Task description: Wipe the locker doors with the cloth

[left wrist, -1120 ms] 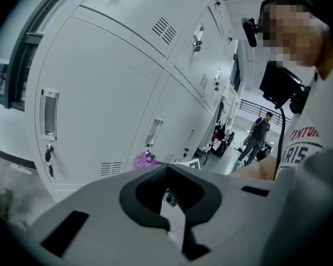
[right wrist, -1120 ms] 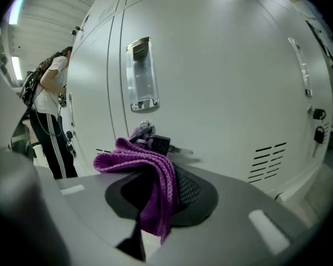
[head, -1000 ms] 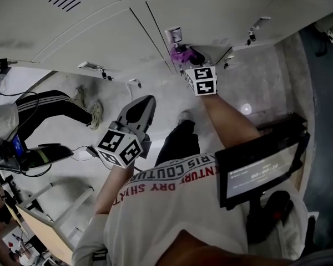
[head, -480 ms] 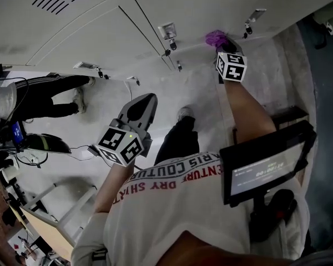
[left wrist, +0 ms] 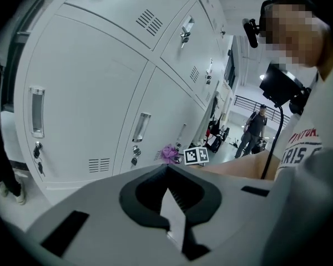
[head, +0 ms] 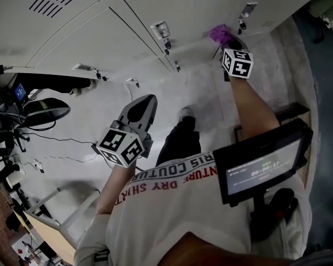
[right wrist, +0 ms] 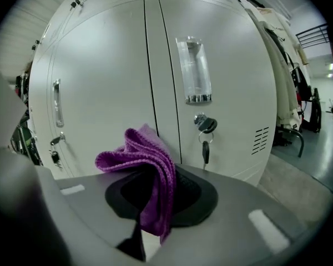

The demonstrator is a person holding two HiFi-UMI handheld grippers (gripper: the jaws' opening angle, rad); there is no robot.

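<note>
At the head view's lower centre, the left gripper (head: 145, 101) hangs clenched and empty. At the upper right, the right gripper (head: 225, 41) pinches the cloth (head: 216, 34) close to a door (head: 200, 4). Wiping looks under way, and how many doors are done cannot be told.

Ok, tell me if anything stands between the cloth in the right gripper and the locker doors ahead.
Nothing visible does. The right gripper is shut on the purple cloth, which faces the locker doors directly. The right-hand door's handle and hanging key sit right of the cloth.
</note>
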